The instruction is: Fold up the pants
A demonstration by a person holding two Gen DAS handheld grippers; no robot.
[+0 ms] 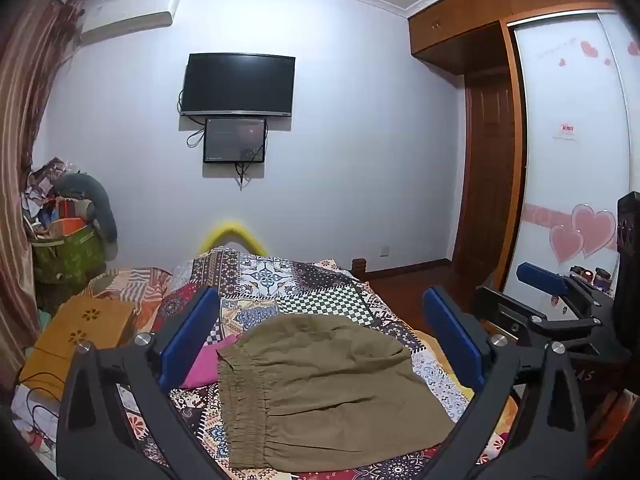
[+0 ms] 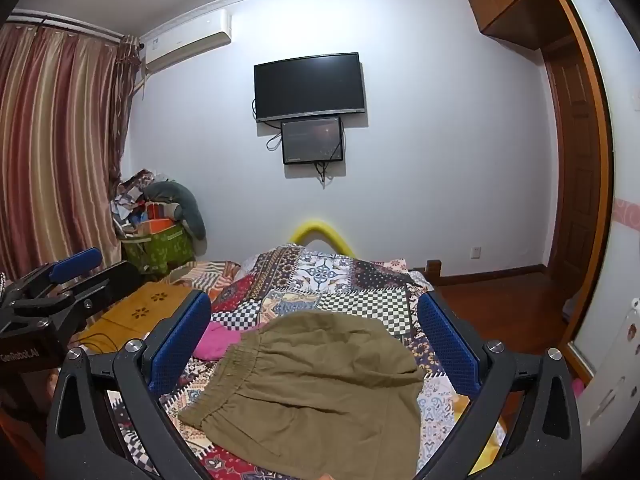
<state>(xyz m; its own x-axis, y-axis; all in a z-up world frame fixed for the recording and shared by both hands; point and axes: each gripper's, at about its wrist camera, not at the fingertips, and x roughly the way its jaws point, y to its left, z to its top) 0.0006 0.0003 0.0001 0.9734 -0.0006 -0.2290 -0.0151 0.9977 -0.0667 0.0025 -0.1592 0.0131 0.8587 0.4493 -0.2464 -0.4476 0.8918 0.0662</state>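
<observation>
Both wide-open, empty grippers, left (image 1: 320, 344) and right (image 2: 314, 344), hover just above the pants (image 1: 320, 396), waistband toward the left gripper, bulk running rightward

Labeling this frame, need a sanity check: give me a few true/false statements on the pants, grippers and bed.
1. The pants lie on the quilt. True.
2. The left gripper grips the waistband. False: its fingers stand open, holding nothing.
3. The right gripper is open. True.
4. A pink cloth lies right of the pants. False: left of them.
5. The TV shows a picture. False: its screen is dark.
</observation>
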